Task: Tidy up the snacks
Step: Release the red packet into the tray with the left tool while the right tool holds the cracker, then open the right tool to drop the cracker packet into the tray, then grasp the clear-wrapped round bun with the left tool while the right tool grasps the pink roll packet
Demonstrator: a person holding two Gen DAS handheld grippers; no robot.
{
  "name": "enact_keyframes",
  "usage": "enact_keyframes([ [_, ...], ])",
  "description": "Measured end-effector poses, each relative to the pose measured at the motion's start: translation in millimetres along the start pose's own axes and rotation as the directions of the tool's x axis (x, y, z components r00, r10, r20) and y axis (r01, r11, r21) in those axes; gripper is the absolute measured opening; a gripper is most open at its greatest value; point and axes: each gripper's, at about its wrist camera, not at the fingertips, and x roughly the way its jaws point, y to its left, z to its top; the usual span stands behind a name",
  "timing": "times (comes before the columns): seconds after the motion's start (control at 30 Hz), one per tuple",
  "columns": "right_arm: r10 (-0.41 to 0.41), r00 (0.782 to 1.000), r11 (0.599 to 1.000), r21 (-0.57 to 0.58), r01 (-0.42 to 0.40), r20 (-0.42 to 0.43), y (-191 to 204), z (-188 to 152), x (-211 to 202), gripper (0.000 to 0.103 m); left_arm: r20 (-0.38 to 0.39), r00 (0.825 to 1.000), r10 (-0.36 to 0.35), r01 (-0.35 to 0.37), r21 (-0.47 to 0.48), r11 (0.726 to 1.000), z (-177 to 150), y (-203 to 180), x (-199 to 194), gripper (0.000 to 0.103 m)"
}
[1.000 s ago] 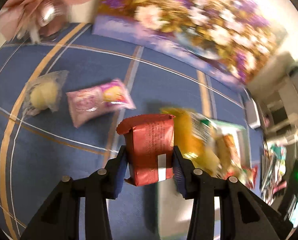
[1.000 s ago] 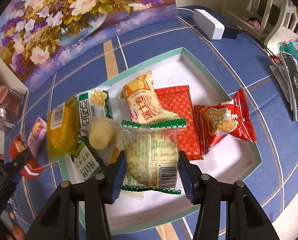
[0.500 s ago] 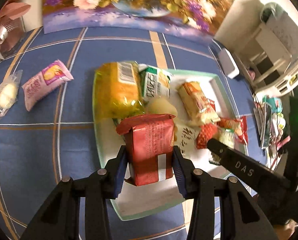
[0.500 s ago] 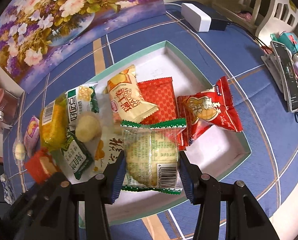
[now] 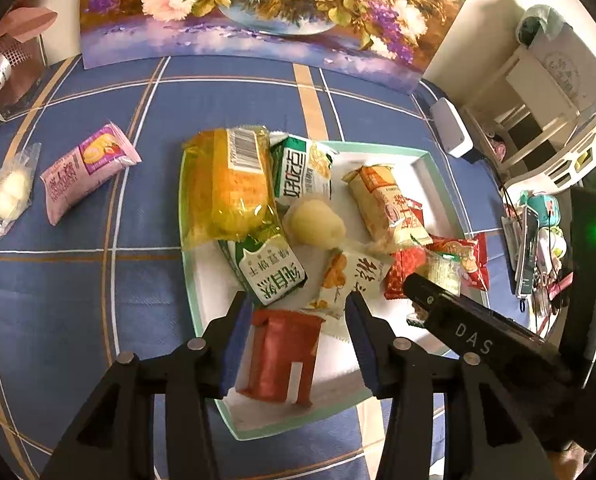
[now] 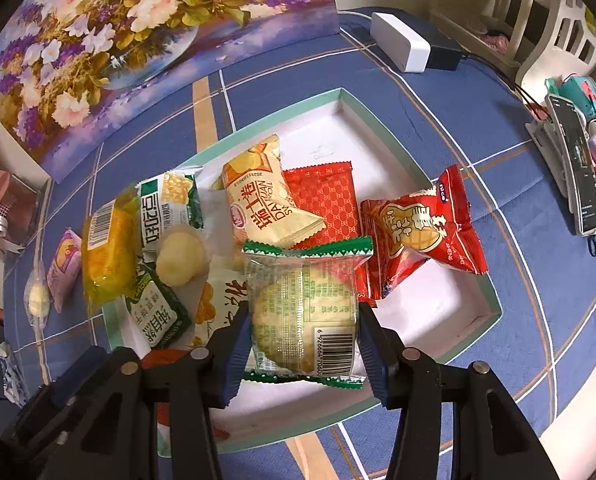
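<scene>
Fingers of my left gripper are standing spread, with the red packet lying loose between them on the tray floor at the bottom centre of the left wrist frame. I am pinching the clear biscuit pack in my right gripper, hovering over the tray's lower middle in the right wrist frame. Most snacks are sitting in the tray now: the yellow bag, green packs, the cream packet and red ones, though they are piled untidily. Two are waiting outside at the left of the left wrist frame: the pink packet and the clear wrapped sweet. I judge the task well advanced but unfinished.
</scene>
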Motion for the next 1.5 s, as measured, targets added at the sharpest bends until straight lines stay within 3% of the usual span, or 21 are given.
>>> enact_keyframes([
  [0.1,0.003,1.0,1.0,0.001,-0.003,0.002,0.2,0.6,-0.1,0.06,0.021,0.999,0.032,-0.032,-0.016,0.999,3.3,6.4,-3.8,0.059],
  [0.43,0.01,1.0,1.0,-0.03,-0.009,0.016,11.4,1.7,-1.6,0.061,0.079,0.988,0.135,-0.13,-0.065,0.989,13.9,28.5,-10.6,0.063],
  [0.5,0.02,1.0,0.999,-0.037,-0.019,0.022,15.2,1.1,-3.0,0.073,0.091,0.982,0.164,-0.156,-0.089,0.984,15.8,34.2,-11.3,0.084],
  [0.57,0.028,0.999,0.998,-0.053,-0.026,0.035,19.6,0.8,-5.3,0.081,0.115,0.969,0.218,-0.204,-0.121,0.971,16.7,42.0,-13.9,0.096],
  [0.63,0.031,0.999,0.997,-0.068,-0.029,0.041,23.8,0.5,-6.4,0.084,0.131,0.956,0.263,-0.245,-0.139,0.96,17.6,49.3,-16.5,0.096],
  [0.87,0.046,0.997,0.995,-0.097,-0.04,0.06,31.8,0.7,-10.2,0.1,0.149,0.937,0.317,-0.287,-0.189,0.939,19.5,69.2,-20.5,0.097],
  [1.33,0.07,0.99,0.988,-0.143,-0.052,0.125,46.0,-1.2,-17.6,0.103,0.196,0.908,0.369,-0.316,-0.253,0.914,24.2,94.7,-36.0,0.098],
  [1.5,0.096,0.983,0.985,-0.158,-0.071,0.159,53.7,-1.6,-20.9,0.103,0.246,0.887,0.391,-0.323,-0.274,0.906,25.6,105.8,-46.8,0.098],
])
